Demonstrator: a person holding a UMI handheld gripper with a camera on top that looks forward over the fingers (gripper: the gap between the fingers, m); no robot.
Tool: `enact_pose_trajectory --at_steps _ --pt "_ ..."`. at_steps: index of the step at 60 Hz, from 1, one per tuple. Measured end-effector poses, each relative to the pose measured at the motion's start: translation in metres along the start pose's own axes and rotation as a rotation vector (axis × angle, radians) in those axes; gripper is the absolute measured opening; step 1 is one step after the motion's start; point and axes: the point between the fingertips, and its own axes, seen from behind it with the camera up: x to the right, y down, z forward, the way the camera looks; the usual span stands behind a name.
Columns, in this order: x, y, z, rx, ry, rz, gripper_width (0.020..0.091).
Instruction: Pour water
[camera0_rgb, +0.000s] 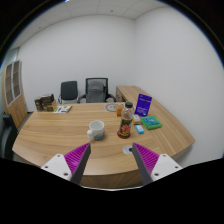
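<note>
A white mug (95, 129) stands on the wooden table (60, 135), ahead of my fingers and slightly left of centre. To its right stands a bottle (125, 119) of amber liquid with a dark cap, on a small coaster. My gripper (110, 160) hovers over the near edge of the table, its two purple-padded fingers (77, 157) spread wide apart with nothing between them. Mug and bottle are both well beyond the fingertips.
A round white disc (128, 150) lies on the table just inside the right finger. A teal box (151, 123) and a purple stand-up card (144, 103) sit to the right of the bottle. Two office chairs (82, 91) stand at the table's far side, with boxes (44, 102) at the far left.
</note>
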Motion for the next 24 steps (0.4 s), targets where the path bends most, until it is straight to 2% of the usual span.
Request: enact_pose_trajectory --at_steps 11,24 --pt "-0.012 0.009 -0.036 0.013 0.003 -0.052 0.0853" --pt "-0.019 0.007 -0.046 0.028 0.002 -0.087 0.0856"
